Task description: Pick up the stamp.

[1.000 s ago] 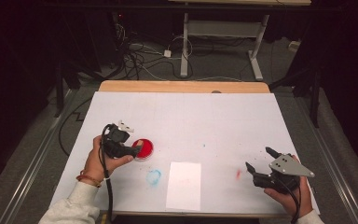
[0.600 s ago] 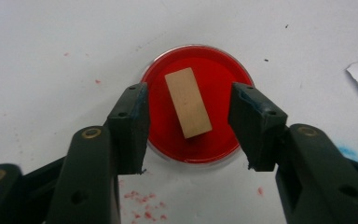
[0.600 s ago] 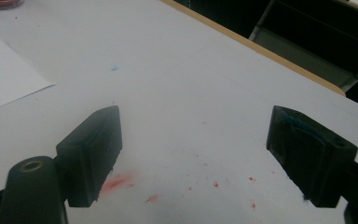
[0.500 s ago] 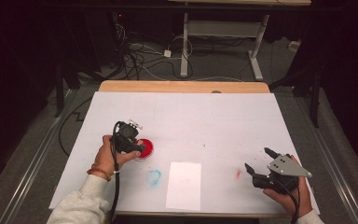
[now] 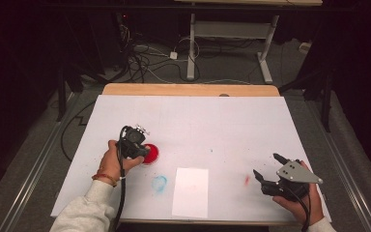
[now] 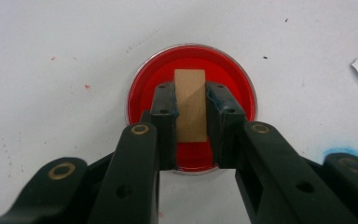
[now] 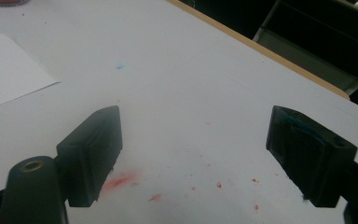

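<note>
The left gripper [image 6: 191, 109] had just been closing, and its fingers [image 6: 164, 112] sat clamped on a small wooden block [image 6: 189, 105] standing in a red dish [image 6: 142, 91] — the block's lower end hidden between them. The right gripper [image 7: 193, 154] hovered well right of the dish, beyond a white paper sheet [image 5: 191, 192] on the bench [image 5: 212, 121], fingers wide apart — empty.

On the surface [image 5: 198, 121], the dish [image 5: 150, 153] sits left of centre, and a wooden block [image 6: 189, 105] stands in it between the jaws of the left hand-held gripper [image 5: 136, 142]. A sheet of paper [image 5: 191, 192] lies nearer the front edge, right of the dish. The right hand-held gripper [image 5: 270, 174] rests at the front right corner, well apart from the sheet.
</note>
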{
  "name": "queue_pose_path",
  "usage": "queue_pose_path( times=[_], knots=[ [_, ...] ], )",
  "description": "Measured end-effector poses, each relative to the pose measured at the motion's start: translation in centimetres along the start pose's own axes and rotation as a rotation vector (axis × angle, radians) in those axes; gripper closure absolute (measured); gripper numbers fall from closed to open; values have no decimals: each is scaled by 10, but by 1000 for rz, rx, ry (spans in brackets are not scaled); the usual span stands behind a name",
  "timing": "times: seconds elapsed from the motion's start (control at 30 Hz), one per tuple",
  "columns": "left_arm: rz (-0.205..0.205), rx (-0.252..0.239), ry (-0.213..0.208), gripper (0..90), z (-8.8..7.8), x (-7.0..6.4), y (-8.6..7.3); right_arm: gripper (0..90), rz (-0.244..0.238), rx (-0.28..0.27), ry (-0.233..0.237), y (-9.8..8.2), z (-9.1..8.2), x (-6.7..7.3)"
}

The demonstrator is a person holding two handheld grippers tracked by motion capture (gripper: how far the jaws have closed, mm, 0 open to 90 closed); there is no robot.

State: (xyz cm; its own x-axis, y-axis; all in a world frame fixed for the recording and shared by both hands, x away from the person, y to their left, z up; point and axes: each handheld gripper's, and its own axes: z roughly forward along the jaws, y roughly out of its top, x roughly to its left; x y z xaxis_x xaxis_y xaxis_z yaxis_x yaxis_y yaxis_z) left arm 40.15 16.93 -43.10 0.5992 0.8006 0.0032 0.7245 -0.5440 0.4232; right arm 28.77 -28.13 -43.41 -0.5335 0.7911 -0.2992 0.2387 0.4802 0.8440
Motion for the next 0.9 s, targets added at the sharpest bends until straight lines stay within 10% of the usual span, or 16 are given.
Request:
queue_pose_path(
  times=[0.9],
  knots=[
    [92,17,36,740,3,-4,4,196,6,-2,2,0,0,0]
  ],
)
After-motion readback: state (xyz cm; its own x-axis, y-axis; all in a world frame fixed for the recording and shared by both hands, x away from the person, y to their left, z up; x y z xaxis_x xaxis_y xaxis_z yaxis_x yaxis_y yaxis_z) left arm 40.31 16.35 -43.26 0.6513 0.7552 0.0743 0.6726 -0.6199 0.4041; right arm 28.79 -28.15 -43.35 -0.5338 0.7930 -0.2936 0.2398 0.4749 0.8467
